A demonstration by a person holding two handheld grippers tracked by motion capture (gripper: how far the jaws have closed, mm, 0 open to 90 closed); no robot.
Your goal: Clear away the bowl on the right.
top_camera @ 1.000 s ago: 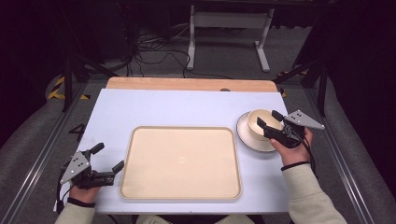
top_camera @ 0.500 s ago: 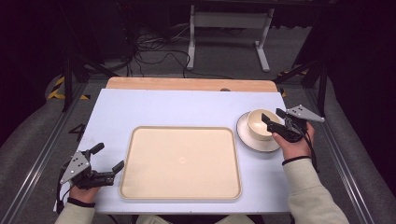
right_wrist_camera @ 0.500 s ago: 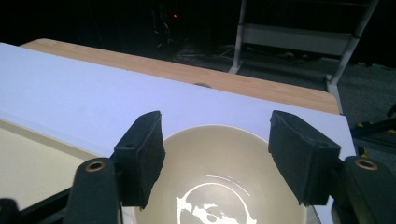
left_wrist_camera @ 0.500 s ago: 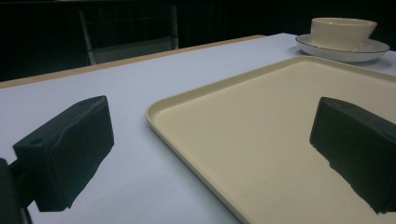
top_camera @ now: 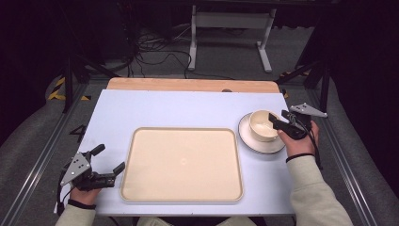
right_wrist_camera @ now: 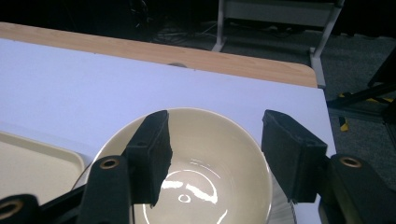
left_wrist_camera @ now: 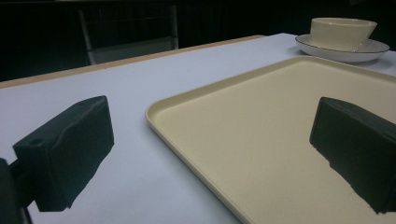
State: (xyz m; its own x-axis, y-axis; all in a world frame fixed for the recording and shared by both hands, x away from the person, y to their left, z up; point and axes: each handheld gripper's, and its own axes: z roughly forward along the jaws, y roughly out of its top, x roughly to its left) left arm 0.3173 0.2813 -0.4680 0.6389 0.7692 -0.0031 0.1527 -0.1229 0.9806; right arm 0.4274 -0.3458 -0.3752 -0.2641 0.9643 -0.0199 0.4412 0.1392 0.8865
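Bowl [right_wrist_camera: 201, 163] bottom cut off, plate [top_camera: 249, 139] partly hidden under bowl, tray [left_wrist_camera: 280, 140] cropped.

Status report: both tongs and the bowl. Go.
Right tongs straddle the bowl rim, jaws just closing, no grip yet. Bowl sits on its saucer. Left tongs open, idle beside tray. Nothing blocking.

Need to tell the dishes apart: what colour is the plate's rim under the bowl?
White plate with a thin dark rim line, clearest in the left gripper view.

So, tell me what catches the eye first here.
The big beige tray lies in the middle of the pale blue table. To its right a cream bowl sits on a saucer, with the right tongs straddling its rim, jaws closing. The left tongs wait open at the tray's left edge.
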